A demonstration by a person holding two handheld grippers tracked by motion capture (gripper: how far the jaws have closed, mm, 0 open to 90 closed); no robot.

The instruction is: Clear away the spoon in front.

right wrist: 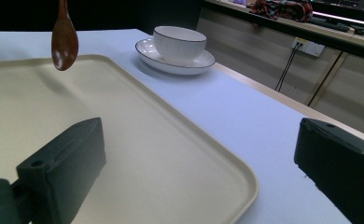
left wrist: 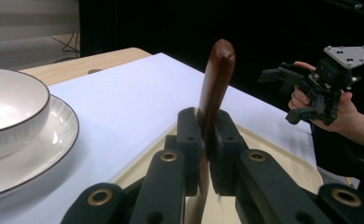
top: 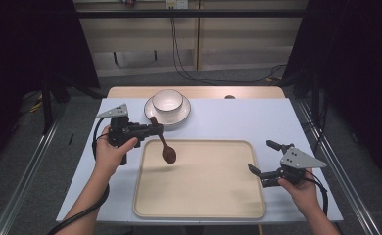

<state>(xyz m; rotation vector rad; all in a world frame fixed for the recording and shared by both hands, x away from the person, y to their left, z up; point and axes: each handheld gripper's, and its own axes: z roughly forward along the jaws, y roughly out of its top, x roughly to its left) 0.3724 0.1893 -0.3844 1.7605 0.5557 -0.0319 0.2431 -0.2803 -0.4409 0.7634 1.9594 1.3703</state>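
1. Slip risk: the left gripper (top: 152, 129) has its fingers (left wrist: 189, 135) clamped on the handle of the spoon (top: 165, 148). The spoon hangs tilted, bowl end down, above the far left corner of the tray (top: 228, 205). A narrow, smooth handle could likely rotate or slide out and drop.
2. Collision risk: the bowl (top: 168, 100) and its plate (top: 181, 115) stand just beyond the spoon, near the counter's (top: 238, 117) far edge; a swing toward them could knock the bowl.
3. The right gripper (top: 263, 159), fingers wide and holding nothing, waits at the tray's right edge.
4. Contents: the bowl looks empty; nothing lies in the tray.
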